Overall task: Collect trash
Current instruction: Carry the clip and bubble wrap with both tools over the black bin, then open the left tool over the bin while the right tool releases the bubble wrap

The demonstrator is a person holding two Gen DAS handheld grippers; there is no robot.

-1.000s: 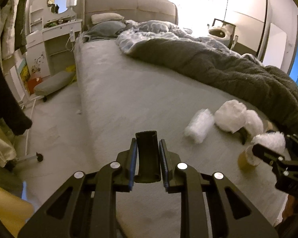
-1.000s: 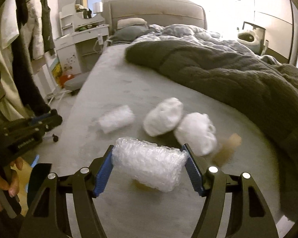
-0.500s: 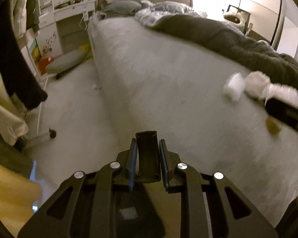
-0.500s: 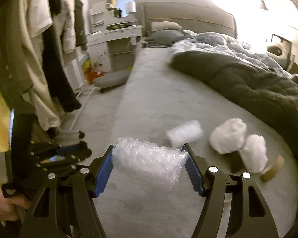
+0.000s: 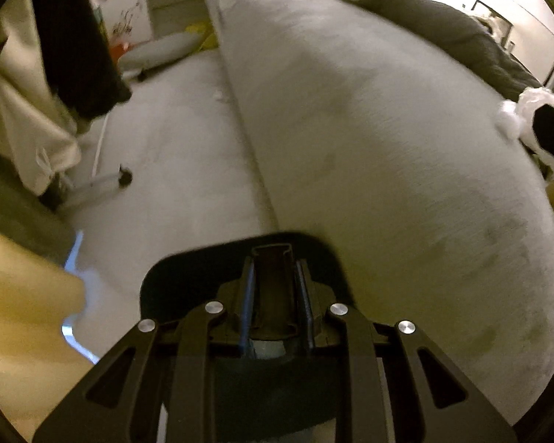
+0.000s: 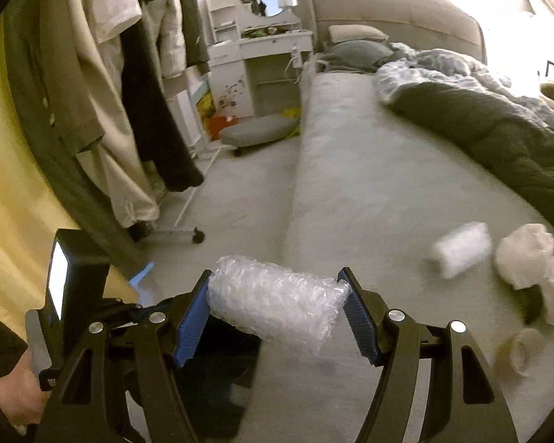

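Observation:
My right gripper (image 6: 277, 313) is shut on a roll of bubble wrap (image 6: 273, 304), held across its blue pads above the bed's near edge. My left gripper (image 5: 274, 302) is shut on a dark handle (image 5: 273, 288) of a black dustpan-like scoop (image 5: 240, 254), which also shows under the bubble wrap in the right wrist view (image 6: 218, 376). On the bed (image 6: 369, 192) lie a second bubble wrap roll (image 6: 461, 254), two white wads (image 6: 524, 254) and a tape roll (image 6: 517, 350).
A dark blanket (image 6: 498, 140) covers the far side of the bed. Clothes hang on a wheeled rack (image 6: 136, 103) to the left. A white dressing table (image 6: 255, 55) and a low grey stool (image 6: 258, 133) stand by the headboard. Carpeted floor (image 5: 173, 162) lies between.
Both grippers have swung left and back toward the bed's near corner. The left gripper tipped downward, bringing the black scoop into view. The trash on the bed shifted to the right of both views.

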